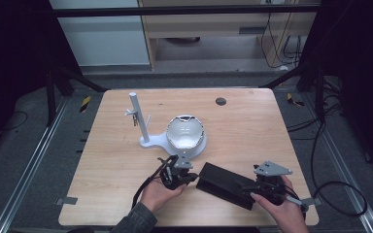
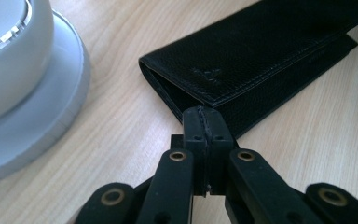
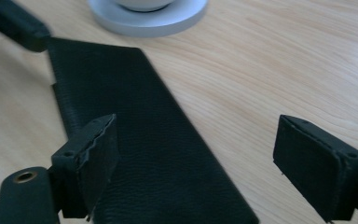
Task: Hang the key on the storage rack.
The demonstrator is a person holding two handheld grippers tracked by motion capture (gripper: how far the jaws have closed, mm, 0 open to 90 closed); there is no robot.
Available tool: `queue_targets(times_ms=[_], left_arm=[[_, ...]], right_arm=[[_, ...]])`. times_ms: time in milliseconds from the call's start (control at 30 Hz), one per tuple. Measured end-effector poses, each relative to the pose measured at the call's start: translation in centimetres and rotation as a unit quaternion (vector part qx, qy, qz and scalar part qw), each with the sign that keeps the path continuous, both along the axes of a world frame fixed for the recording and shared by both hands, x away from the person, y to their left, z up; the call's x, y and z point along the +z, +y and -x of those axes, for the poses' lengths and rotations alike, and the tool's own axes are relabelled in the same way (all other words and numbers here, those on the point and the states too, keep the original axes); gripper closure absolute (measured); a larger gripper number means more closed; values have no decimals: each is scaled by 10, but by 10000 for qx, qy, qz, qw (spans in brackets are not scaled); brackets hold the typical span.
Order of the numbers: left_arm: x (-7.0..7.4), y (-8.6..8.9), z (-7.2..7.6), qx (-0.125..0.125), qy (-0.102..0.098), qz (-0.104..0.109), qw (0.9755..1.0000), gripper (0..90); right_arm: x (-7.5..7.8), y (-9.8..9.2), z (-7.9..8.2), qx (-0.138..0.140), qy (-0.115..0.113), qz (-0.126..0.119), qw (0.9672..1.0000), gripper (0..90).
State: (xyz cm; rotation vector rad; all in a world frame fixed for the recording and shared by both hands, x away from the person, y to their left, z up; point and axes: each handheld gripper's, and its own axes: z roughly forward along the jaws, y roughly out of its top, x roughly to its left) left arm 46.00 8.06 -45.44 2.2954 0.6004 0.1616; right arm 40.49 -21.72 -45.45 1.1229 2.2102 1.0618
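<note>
Black wallet (image 1: pixel 226 185) flat on bench (image 1: pixel 252 126), left gripper (image 2: pixel 204 122) fingers pressed together, empty, tips at wallet's near corner, right gripper (image 3: pixel 193 154) fingers wide, hovering over wallet's other end, white dish (image 1: pixel 187 133) beyond

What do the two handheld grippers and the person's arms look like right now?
Both grippers, the left gripper and the right gripper, are black linkage frames with flat, ridged black pads and brass-coloured pivot rivets. The right carries a grey three-cornered plate. A black cable trails from the left; that forearm wears a grey sleeve.
</note>
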Motion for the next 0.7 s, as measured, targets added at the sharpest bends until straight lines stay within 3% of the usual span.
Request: queue_targets(times_ms=[167,300,533,667,700], left_arm=[[9,-3,-9,59,-7,105,9999,890],[17,-10,-17,60,-81,45,9999,891],[28,-18,-32,35,-68,-45,10000,890],[34,-21,-37,36,-27,-14,10000,888],[35,-22,-37,28,-52,-45,10000,888]], right_arm=[[13,9,-1,239,106,50,9996,135],[22,15,-5,393,196,134,9989,143],[21,29,-17,735,537,706,9933,165],[21,31,-24,753,584,899,9914,168],[22,32,-25,834,693,889,9901,188]])
